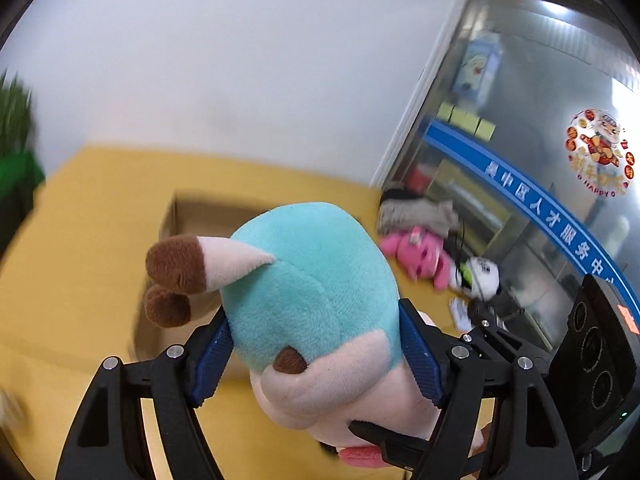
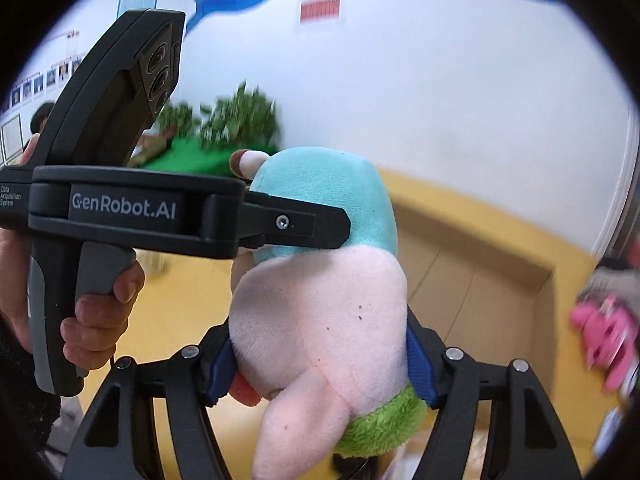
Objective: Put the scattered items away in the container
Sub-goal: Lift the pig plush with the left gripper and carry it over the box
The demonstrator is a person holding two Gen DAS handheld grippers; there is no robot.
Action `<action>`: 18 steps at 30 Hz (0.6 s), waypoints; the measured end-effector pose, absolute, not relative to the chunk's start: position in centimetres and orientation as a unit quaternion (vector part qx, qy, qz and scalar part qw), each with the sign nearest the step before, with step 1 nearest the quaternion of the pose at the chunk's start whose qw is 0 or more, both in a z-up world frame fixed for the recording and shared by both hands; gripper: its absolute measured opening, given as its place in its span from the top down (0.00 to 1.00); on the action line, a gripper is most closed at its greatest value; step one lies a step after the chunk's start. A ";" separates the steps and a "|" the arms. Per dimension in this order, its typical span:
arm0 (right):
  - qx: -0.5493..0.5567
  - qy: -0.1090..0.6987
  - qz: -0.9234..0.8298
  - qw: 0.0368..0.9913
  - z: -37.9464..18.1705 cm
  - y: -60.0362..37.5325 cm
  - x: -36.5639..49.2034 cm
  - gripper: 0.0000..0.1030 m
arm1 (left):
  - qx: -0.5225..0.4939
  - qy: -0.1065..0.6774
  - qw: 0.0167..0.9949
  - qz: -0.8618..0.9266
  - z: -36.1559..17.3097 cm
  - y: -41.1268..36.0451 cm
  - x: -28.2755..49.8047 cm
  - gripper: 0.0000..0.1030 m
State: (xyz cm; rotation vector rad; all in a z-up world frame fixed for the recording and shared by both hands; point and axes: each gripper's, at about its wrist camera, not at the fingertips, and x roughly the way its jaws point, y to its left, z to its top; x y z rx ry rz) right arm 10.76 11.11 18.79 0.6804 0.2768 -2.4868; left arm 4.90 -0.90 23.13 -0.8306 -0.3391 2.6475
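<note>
A plush toy (image 1: pixel 312 280) with a teal head, brown-tipped horns and a pale pink body hangs in the air, held from both sides. My left gripper (image 1: pixel 316 344) is shut on its teal head, blue pads pressing into both sides. My right gripper (image 2: pixel 320 364) is shut on the pink body of the plush toy (image 2: pixel 320 300), just above a green fuzzy part. Below and beyond the toy lies an open cardboard box (image 1: pixel 188 216), also in the right wrist view as the cardboard box (image 2: pixel 480 272). The toy hides most of the box's inside.
The box rests on a yellow surface (image 1: pixel 80 240). A pink plush (image 1: pixel 416 256), a white and black toy (image 1: pixel 480 276) and a grey bundle (image 1: pixel 416 208) lie by a glass door (image 1: pixel 540 120). Green plants (image 2: pixel 236 120) stand against the white wall. A hand (image 2: pixel 100 312) grips the left tool's handle.
</note>
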 end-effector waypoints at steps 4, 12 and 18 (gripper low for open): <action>0.216 0.098 -0.931 0.279 25.6 11.6 5.9 0.33 | -0.260 -0.072 0.154 0.951 29.9 -0.5 1.1 0.21; 0.203 0.109 -0.932 0.278 33.5 11.5 -4.0 0.33 | -0.247 -0.059 0.138 0.957 36.5 -2.2 -7.7 0.21; 0.227 0.090 -0.928 0.281 33.1 10.9 -8.7 0.33 | -0.267 -0.042 0.119 0.955 34.9 -2.6 -13.4 0.21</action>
